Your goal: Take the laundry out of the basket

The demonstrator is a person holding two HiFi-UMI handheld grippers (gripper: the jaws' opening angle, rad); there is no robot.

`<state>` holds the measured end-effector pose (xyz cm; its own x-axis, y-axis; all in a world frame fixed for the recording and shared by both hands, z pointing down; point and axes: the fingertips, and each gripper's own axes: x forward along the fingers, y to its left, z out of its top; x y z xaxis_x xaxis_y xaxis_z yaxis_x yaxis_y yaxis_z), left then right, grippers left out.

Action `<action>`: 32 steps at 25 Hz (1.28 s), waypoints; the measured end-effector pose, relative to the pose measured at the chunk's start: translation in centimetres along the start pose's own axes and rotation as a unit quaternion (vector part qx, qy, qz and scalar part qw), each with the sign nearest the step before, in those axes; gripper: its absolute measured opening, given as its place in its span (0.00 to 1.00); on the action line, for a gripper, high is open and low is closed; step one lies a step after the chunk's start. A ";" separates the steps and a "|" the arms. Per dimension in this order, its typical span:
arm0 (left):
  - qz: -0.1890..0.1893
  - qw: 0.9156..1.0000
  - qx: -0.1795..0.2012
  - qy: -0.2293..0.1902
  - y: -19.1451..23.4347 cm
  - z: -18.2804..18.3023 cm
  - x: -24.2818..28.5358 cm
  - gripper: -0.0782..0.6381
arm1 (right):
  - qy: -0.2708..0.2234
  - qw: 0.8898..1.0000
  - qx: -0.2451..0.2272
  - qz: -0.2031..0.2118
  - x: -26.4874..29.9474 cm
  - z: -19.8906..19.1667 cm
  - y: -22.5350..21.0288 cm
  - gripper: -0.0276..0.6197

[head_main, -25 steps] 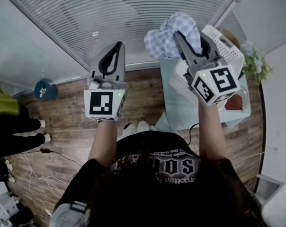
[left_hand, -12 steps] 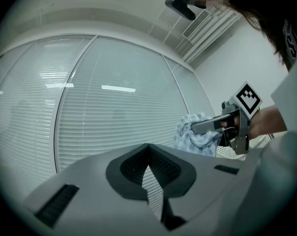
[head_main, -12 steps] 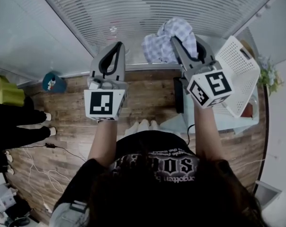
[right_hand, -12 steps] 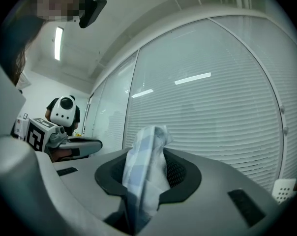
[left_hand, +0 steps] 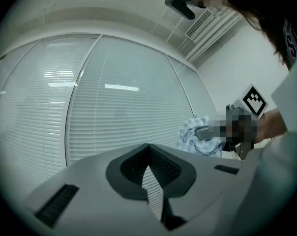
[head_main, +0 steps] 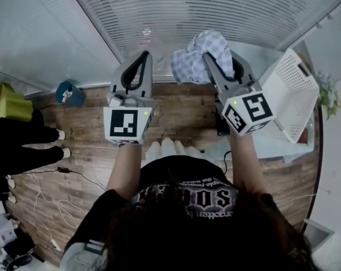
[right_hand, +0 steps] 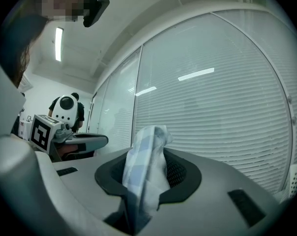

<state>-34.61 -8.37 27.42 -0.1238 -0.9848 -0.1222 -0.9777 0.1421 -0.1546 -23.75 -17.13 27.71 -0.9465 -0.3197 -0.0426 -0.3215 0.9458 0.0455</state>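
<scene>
One bunched, pale-blue checked cloth (head_main: pixel 188 65).

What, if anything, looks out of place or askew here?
Only the white basket: it seems tipped toward its side on the table, though the wide lens may exaggerate. The checked cloth is clamped normally in the right tongs.

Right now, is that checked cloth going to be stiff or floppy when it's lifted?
Probably floppy: the checked cloth bunches and droops around the right gripper. Likely light, since one pinch holds it up. It seems soft, not breakable.
</scene>
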 end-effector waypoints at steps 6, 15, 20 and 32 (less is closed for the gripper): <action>0.018 1.000 -0.010 0.005 1.3 -1.3 -1.8 0.10 | 0.016 1.000 0.001 0.017 -0.1 -2.1 2.5 0.23; 0.033 0.999 -0.009 0.012 2.9 -2.0 -2.7 0.10 | 0.029 0.999 0.002 0.028 0.3 -3.8 4.0 0.23; 0.032 0.999 -0.009 0.014 2.8 -2.3 -2.2 0.10 | 0.028 0.999 0.014 0.026 0.2 -4.2 3.7 0.23; 0.033 0.999 -0.021 0.012 3.4 -2.6 -2.1 0.10 | 0.012 0.998 0.031 0.044 0.5 -4.0 5.0 0.23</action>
<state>-38.10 -6.05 29.72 -0.1908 -0.9757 -0.1073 -0.9736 0.2021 -0.1061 -25.98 -12.79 31.96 -0.9716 -0.2361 -0.0176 -0.2358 0.9717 -0.0149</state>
